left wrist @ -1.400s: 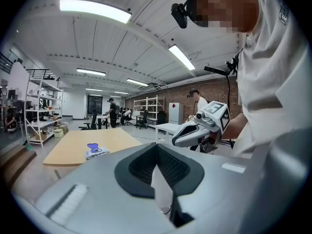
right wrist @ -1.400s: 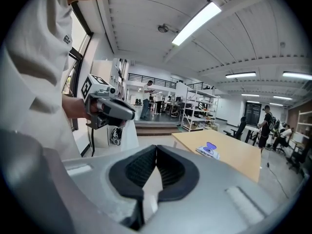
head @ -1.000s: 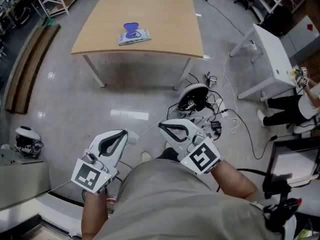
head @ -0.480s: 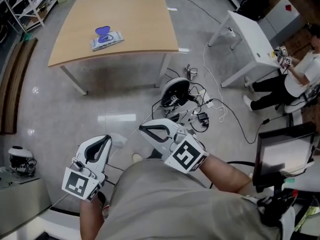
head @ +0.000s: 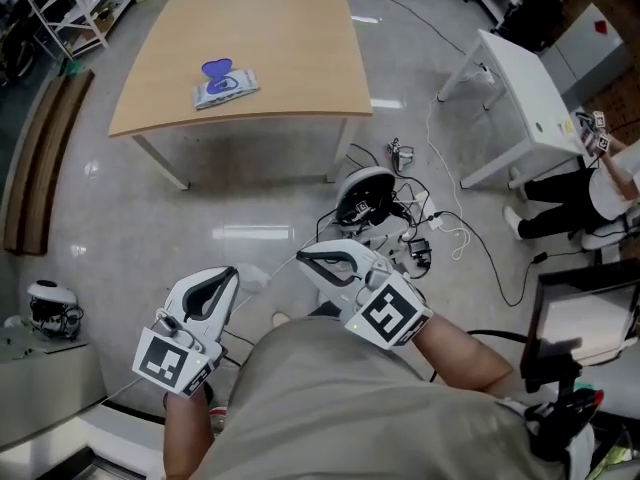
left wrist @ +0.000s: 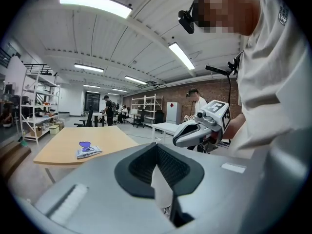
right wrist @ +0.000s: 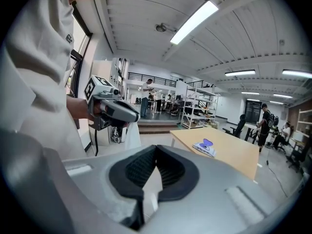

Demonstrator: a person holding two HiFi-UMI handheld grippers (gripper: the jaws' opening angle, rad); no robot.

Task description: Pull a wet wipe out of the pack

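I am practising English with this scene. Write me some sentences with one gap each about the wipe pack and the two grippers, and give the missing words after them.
1. The wet wipe pack lies ___ the wooden table.
2. The pack's purple lid is flipped ___.
3. The jaws of the left gripper and of the right gripper are both ___.
4. Between the jaws of each gripper there is ___.

Missing words: on; open; shut; nothing

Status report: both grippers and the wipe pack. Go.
Left gripper shut, empty. Right gripper shut, empty. Wipe pack on table, lid up, out of reach. Cables on floor ahead.
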